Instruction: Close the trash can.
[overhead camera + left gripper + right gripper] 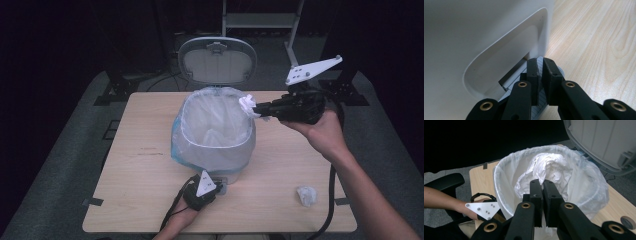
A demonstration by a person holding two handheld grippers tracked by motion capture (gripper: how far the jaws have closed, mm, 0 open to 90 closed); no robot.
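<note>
Bin [214,145]: stands mid-table, lined with a clear bag, lid [218,60] tipped up at the far side; open and ready to take waste.

Table [145,170]: light wood, bare on the near left; carries the bin at its centre.

Right hand [325,132]: raised above the table's far right, forearm coming up from the lower right, gripper levelled toward the bin's rim.

Right gripper [253,108]: jaws clenched on a crumpled paper wad [246,104], held right at the rim on the bin's right side; in the right gripper view the wad [551,170] hangs over the bag's mouth, not yet let go.

Left hand [175,225]: low at the near edge, wrist flat, reaching forward to the bin's base.

Left gripper [216,186]: jaws nearly together, pressing down on the grey pedal [511,87] in the recess at the bin's foot; judged from the raised lid to be holding it open.

Second wad [306,195]: lies on the table near right, well apart from the bin, untouched.

Progress: roughly midway, judging by the layout; one wad poised for the drop, one left on the table, lid to be lowered after.
</note>
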